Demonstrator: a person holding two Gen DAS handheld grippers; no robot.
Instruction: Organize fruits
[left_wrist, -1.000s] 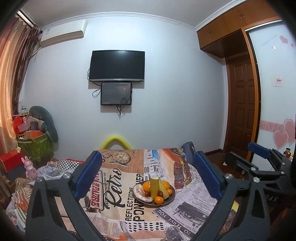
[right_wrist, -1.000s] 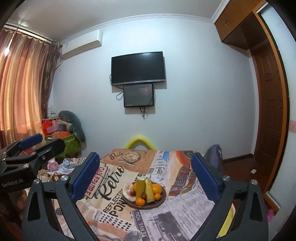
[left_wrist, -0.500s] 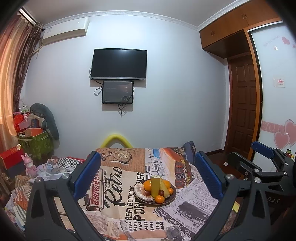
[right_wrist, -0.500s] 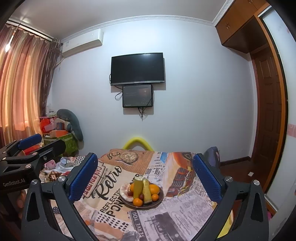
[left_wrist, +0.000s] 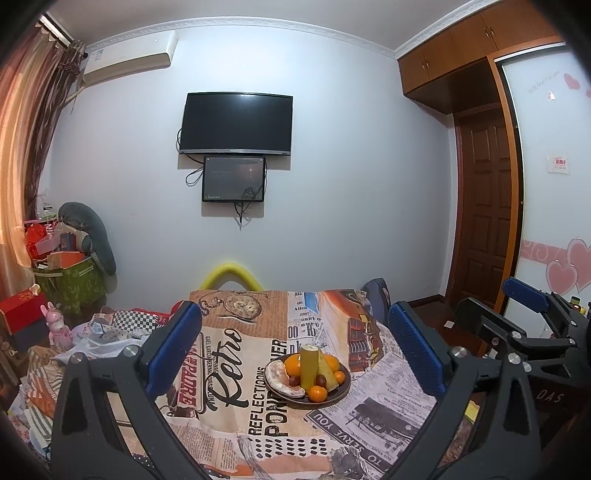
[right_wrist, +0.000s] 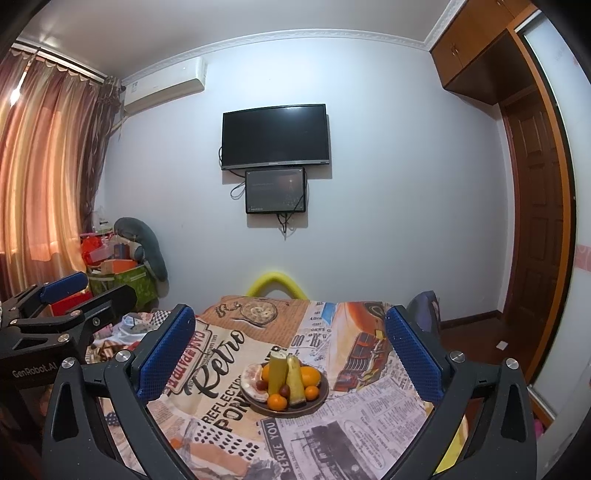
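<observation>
On table (left_wrist: 258, 424), fruits (left_wrist: 308, 373) piled together in dark plate (left_wrist: 341, 391), as task wants. My left gripper (left_wrist: 291, 354) and right gripper (right_wrist: 290, 350) both spread wide, empty, held back above, framing plate.

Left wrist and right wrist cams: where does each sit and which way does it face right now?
Left wrist: on the left hand-held gripper, open, facing the fruit plate and wall TV; the right hand-held gripper shows at right.
Right wrist: on the right hand-held gripper, open, same heading; the left hand-held gripper shows at left.
Shared: plate, tablecloth, TV.
</observation>
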